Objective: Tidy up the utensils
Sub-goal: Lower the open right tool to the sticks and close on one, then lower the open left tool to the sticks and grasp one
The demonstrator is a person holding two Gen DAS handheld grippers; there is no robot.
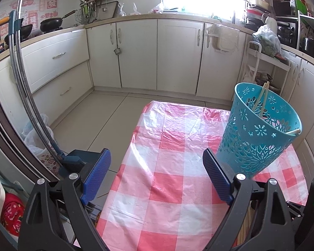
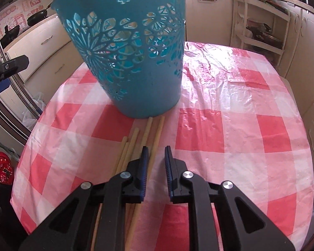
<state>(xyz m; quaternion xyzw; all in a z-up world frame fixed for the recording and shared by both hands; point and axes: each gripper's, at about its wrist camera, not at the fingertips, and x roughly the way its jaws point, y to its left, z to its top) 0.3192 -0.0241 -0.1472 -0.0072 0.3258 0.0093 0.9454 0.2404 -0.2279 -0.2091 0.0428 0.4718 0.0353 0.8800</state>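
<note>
1. My right tongs (image 2: 156,148) pointed down at the table (image 2: 240,125) near its near edge. The jaws stood only a narrow slit apart.
2. One of the loose chopsticks (image 2: 134,138) ran just inside the left pad of those tongs. The pads did not press it from both sides, so I judged that nothing was gripped yet.
3. About five chopsticks lay flat side by side there, on the near left part of the table, pointing away from me. The farthest tips lay just beside the foot of the basket (image 2: 131,62). These were the work still left.
4. My left tongs (image 1: 157,152) hovered over the left edge of the table, jaws spread wide and empty. The basket stood just beyond their right finger, apart from it.
5. The basket stood upright about the middle of the table, well short of the far edge.
6. Inside it, two sorted chopsticks (image 1: 261,98) leaned against the far wall, and a third tip showed at the right rim. That was the part done.
7. By my count less than half was sorted. Next I needed a firm pinch on one stick and a lift over the rim.
</note>
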